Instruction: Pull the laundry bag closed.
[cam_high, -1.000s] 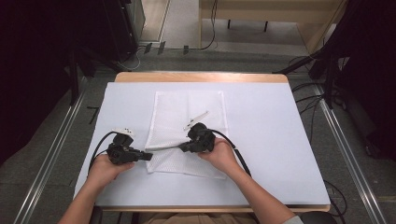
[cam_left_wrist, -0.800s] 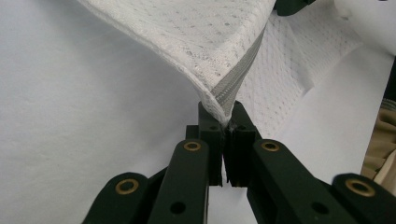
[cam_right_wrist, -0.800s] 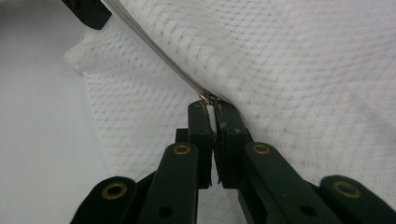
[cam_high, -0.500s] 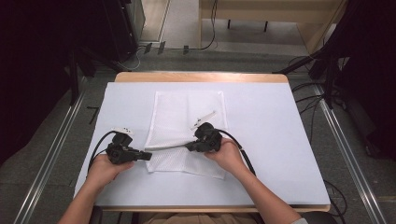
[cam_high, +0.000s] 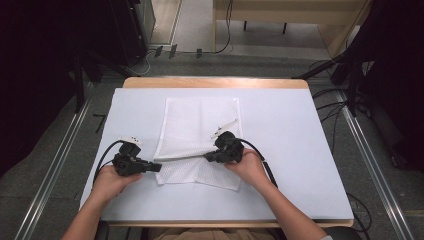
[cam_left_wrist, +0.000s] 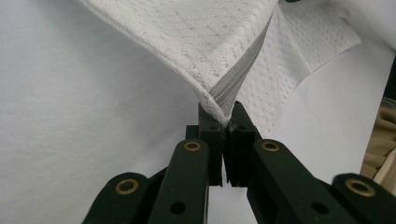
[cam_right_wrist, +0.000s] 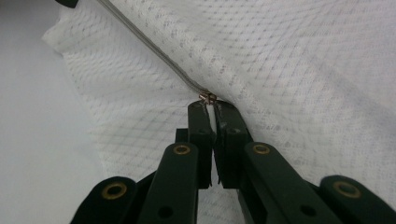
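The left gripper (cam_high: 156, 166) clamps the near-left corner of a white mesh bag (cam_high: 200, 125), its jaws pressed together on the fabric where the grey zipper (cam_high: 182, 156) ends. In the left gripper view, the left gripper (cam_left_wrist: 223, 116) pinches that corner and lifts it a little off the desk (cam_high: 295, 130). The right gripper (cam_high: 210, 157) sits over the bag's near half, jaws closed on the zipper pull (cam_right_wrist: 207, 97); in the right gripper view the small metal slider shows just past the tips of the right gripper (cam_right_wrist: 211, 109). The zipper runs taut between the two grippers. The bag lies flat at the middle of the white desk, its far edge near the wooden rim (cam_high: 215, 82). A person's hands hold both grippers from the near side.
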